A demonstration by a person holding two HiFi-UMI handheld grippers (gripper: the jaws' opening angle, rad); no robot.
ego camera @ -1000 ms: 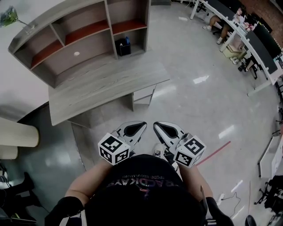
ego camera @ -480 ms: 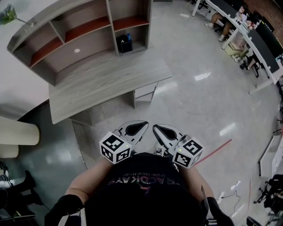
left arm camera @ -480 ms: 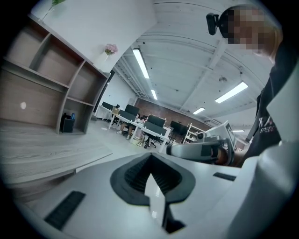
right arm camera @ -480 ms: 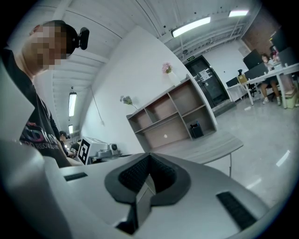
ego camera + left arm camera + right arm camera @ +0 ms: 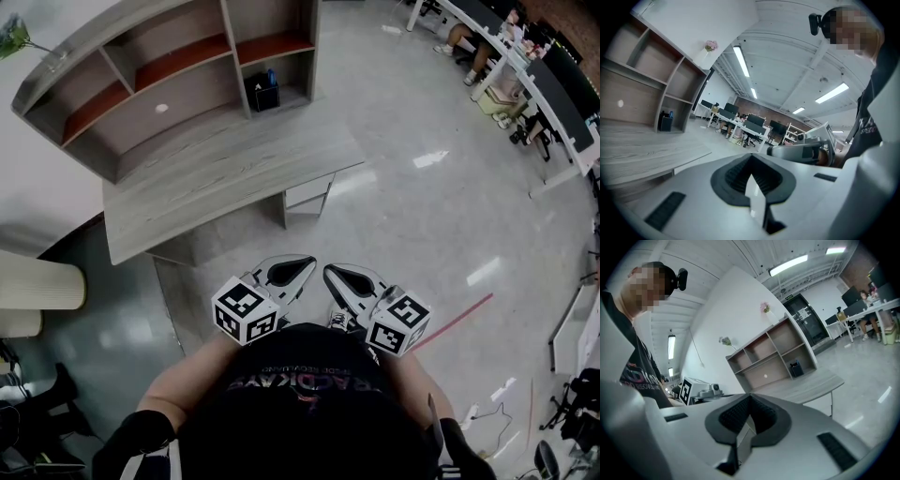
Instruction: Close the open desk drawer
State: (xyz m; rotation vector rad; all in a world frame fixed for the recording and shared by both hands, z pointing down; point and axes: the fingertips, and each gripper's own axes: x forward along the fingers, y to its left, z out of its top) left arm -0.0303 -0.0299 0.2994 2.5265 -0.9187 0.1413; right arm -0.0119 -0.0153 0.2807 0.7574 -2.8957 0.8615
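Note:
A grey wooden desk (image 5: 225, 173) with a shelf hutch stands ahead of me on the left. A pale drawer unit (image 5: 307, 194) shows under its right end, the drawer front standing slightly out. Both grippers are held close to my body, well short of the desk. In the head view my left gripper (image 5: 307, 262) and right gripper (image 5: 329, 272) point forward side by side, both shut and empty. The left gripper view shows its shut jaws (image 5: 751, 178) with the desk (image 5: 642, 150) at the left. The right gripper view shows its shut jaws (image 5: 746, 420) and the desk (image 5: 813, 383) ahead.
A black pen holder (image 5: 262, 94) sits in the hutch, and a small plant (image 5: 19, 37) stands on top. White office desks with seated people (image 5: 525, 75) line the far right. A red tape line (image 5: 459, 323) crosses the glossy floor. A cream cylinder (image 5: 37, 286) lies at the left.

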